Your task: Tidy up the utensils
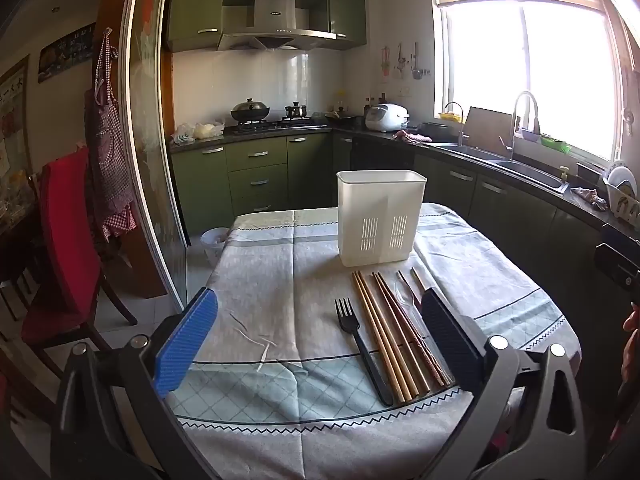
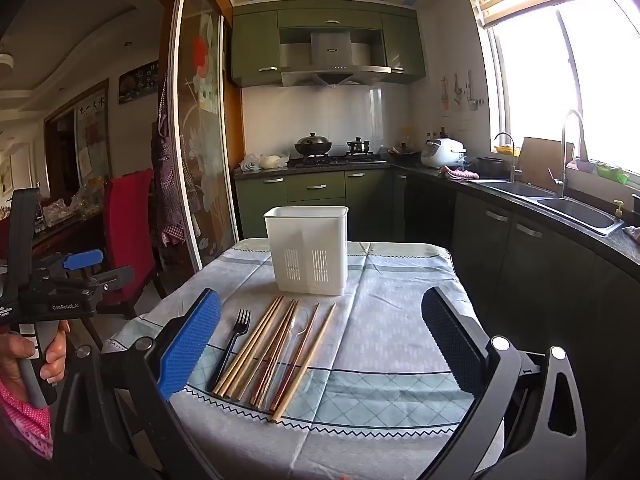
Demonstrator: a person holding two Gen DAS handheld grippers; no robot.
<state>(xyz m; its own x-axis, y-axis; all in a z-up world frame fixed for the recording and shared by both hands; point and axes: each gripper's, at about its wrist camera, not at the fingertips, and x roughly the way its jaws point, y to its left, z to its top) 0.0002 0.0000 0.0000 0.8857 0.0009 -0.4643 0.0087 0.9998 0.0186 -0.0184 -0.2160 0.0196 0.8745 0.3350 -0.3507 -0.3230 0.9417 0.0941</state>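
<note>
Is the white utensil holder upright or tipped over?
Upright. The white utensil holder stands on its base on the tablecloth, open rim facing up, slotted vents low on its front. Whether anything is inside cannot be told.

White plastic holder stands upright on the cloth, w/ two slotted vent panels low on its front; a divider shows through the wall. Empty as far as can be seen.

Just in front of holder, utensils lie flat in a row, roughly parallel, far ends toward the holder. Black plastic fork is leftmost, tines toward holder. Next to it, pale wood chopsticks, packed side by side. Then darker reddish-brown chopsticks. A clear plastic spoon lies among them, bowl toward holder, hard to make out. Rightmost, two more chopsticks, one dark, one pale, slightly splayed.
</note>
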